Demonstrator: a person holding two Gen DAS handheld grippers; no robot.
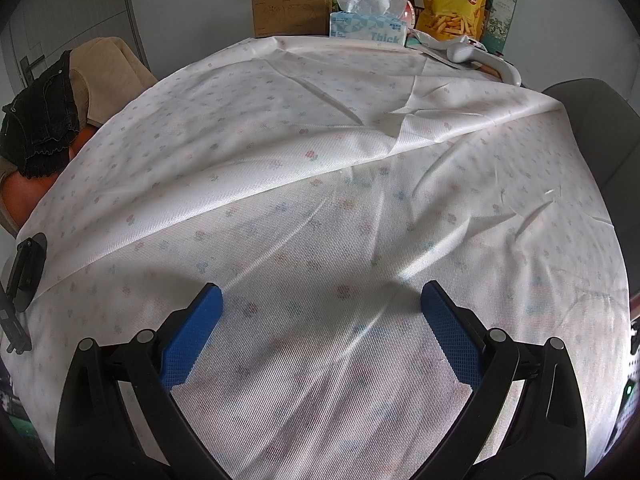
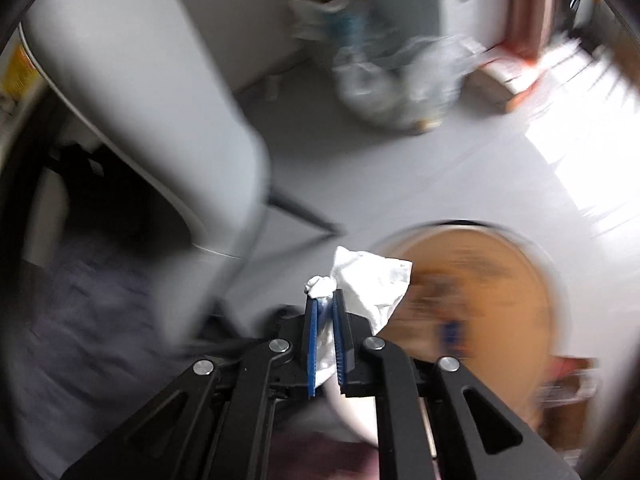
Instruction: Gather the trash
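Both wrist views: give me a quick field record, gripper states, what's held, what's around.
left gripper: open, above the tablecloth, holding nothing
right gripper: shut on crumpled white paper
bin: round, tan inside, on the floor just beyond the held paper; blurred
table back edge: tissue box, yellow snack bag, cardboard box
right view quality: heavy motion blur, background items unclear

Desk point(image 1: 520, 240) is covered in a wrinkly floral cloth point(image 1: 280, 140), with a tissue box point(image 1: 368, 26), cardboard box point(image 1: 290, 8) and fries bag point(image 1: 454, 0) along the far edge.
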